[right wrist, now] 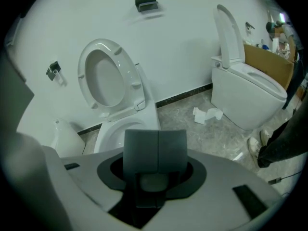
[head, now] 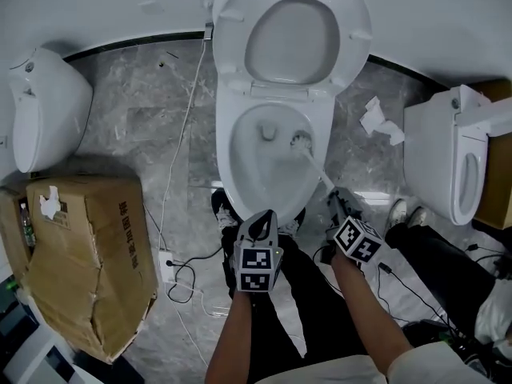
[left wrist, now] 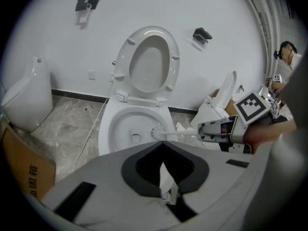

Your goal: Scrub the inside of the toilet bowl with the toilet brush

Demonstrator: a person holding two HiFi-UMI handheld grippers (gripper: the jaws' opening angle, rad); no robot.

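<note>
The white toilet stands open with its seat and lid raised against the wall. The toilet brush has its bristle head inside the bowl on the right side, and its white handle slants back to my right gripper, which is shut on it. In the left gripper view the brush reaches into the bowl from the right gripper. The right gripper view shows the pads pressed together. My left gripper hangs before the bowl's front rim, shut and holding nothing.
A torn cardboard box sits at the left with a white fixture behind it. A second toilet stands at the right, crumpled paper beside it. Cables and a power strip lie on the marble floor.
</note>
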